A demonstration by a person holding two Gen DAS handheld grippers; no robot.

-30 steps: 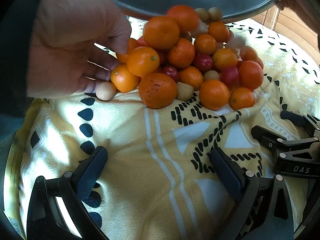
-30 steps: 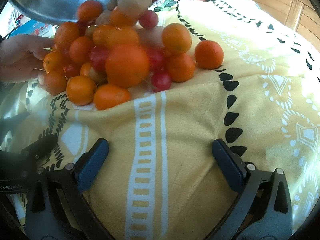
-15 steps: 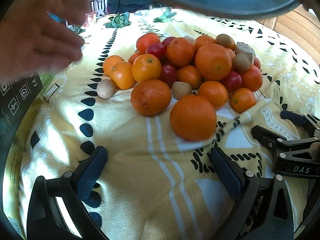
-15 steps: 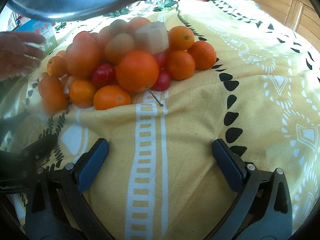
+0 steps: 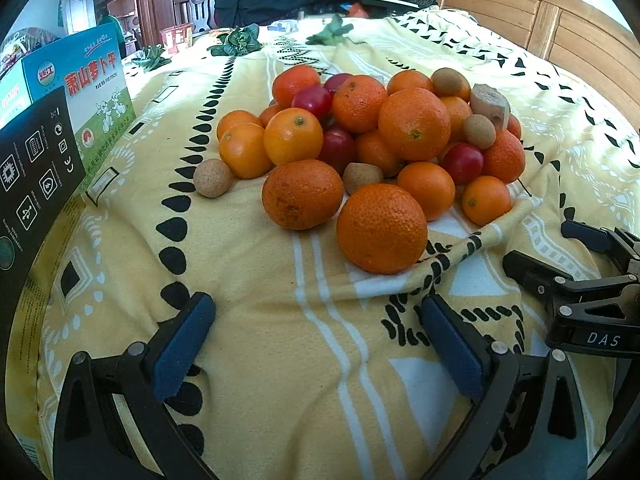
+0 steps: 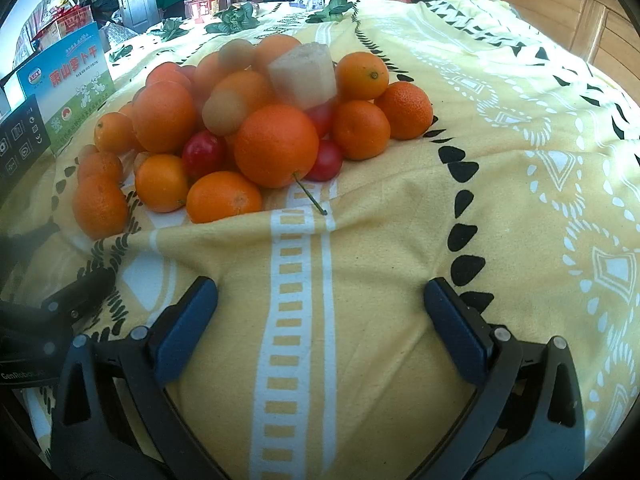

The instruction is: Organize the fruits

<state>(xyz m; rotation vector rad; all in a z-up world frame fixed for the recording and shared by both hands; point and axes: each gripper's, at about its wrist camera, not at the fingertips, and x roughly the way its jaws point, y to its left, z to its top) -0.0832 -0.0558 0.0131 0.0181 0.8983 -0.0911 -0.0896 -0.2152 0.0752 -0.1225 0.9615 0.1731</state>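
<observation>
A heap of mixed fruit (image 5: 372,140) lies on a yellow patterned cloth (image 5: 280,340): several oranges, smaller kumquats, red cherry tomatoes, brown longans and a pale cut chunk (image 5: 490,105). One big orange (image 5: 382,228) sits nearest the left gripper. The heap also shows in the right wrist view (image 6: 256,128), with the pale chunk (image 6: 303,75) on top. My left gripper (image 5: 316,348) is open and empty, a short way in front of the heap. My right gripper (image 6: 320,332) is open and empty, also short of the heap.
A blue and green printed box (image 5: 92,84) and a black box (image 5: 32,172) stand at the left edge. The right gripper's frame (image 5: 580,292) shows at the right of the left wrist view. Green leaves (image 5: 236,42) lie at the far end. A wooden headboard (image 5: 560,32) is behind.
The metal bowl and the hand above the heap have gone from view. The tipped-out fruit has settled, and one big orange rolled to the front. Both grippers stayed still.
</observation>
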